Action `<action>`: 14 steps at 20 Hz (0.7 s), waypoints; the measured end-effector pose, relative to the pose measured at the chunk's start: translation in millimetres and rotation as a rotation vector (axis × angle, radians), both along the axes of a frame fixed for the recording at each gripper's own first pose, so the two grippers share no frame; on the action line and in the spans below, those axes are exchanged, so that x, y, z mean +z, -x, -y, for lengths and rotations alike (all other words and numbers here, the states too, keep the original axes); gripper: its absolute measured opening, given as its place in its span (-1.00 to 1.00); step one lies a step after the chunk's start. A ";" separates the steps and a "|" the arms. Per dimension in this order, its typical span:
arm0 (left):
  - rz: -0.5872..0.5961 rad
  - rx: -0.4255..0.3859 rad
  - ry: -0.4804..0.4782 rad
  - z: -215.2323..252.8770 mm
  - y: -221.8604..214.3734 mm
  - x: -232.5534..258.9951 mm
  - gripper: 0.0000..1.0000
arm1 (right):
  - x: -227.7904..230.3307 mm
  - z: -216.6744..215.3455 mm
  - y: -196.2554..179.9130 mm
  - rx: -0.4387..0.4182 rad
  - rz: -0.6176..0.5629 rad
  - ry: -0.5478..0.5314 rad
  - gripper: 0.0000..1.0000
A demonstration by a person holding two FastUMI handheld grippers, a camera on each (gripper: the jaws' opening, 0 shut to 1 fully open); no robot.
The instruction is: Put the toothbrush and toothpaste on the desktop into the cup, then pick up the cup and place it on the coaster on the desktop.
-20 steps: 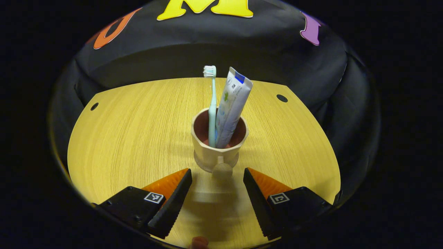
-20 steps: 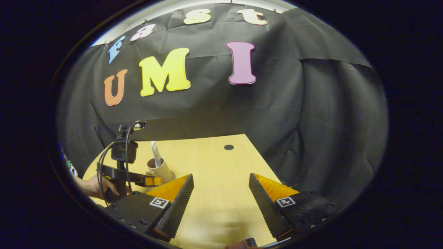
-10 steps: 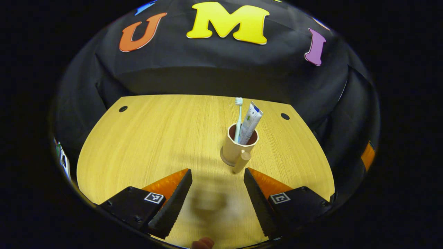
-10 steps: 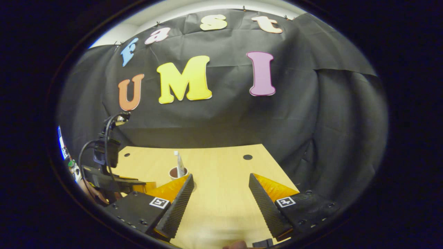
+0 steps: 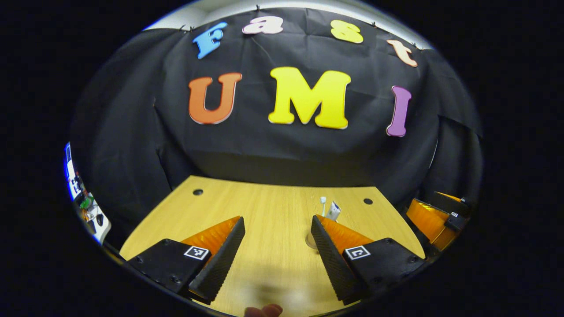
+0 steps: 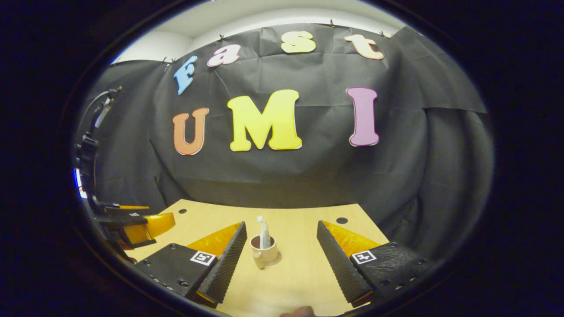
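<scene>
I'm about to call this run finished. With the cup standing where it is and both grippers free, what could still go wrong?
1. The toothbrush and toothpaste stand tall in the cup, so a bump could tip it.
2. The cup sits between the open right gripper fingers; a forward move could knock it.
3. The coaster barely shows under the cup in the left gripper view, so centring is unconfirmed.

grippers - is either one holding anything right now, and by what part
Nothing is held. Left gripper and right gripper are open; the cup stands free on the desk.
</scene>
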State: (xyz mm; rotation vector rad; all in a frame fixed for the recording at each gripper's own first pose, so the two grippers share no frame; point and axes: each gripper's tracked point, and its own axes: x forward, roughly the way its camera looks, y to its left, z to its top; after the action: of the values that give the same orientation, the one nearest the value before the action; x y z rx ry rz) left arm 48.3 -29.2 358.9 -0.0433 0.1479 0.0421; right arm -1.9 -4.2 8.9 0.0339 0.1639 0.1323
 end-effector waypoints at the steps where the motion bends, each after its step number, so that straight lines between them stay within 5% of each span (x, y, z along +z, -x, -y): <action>1: 0.039 0.006 -0.007 -1.3 5.5 8.0 0.93 | 6.5 -4.3 0.6 0.003 0.016 0.005 0.92; 7: 0.180 0.006 0.006 -4.0 30.4 45.1 0.93 | 35.8 -20.4 5.8 0.007 0.106 0.009 0.92; 14: 0.194 0.007 -0.008 -15.3 29.1 52.8 0.92 | 40.6 -35.3 -0.9 0.018 0.110 0.016 0.92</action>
State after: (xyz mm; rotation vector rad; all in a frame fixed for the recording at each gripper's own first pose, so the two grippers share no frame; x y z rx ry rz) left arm 19.2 -13.9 411.7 -0.0395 -0.0460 0.0454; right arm -1.0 31.1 49.5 0.0094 0.0552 0.1506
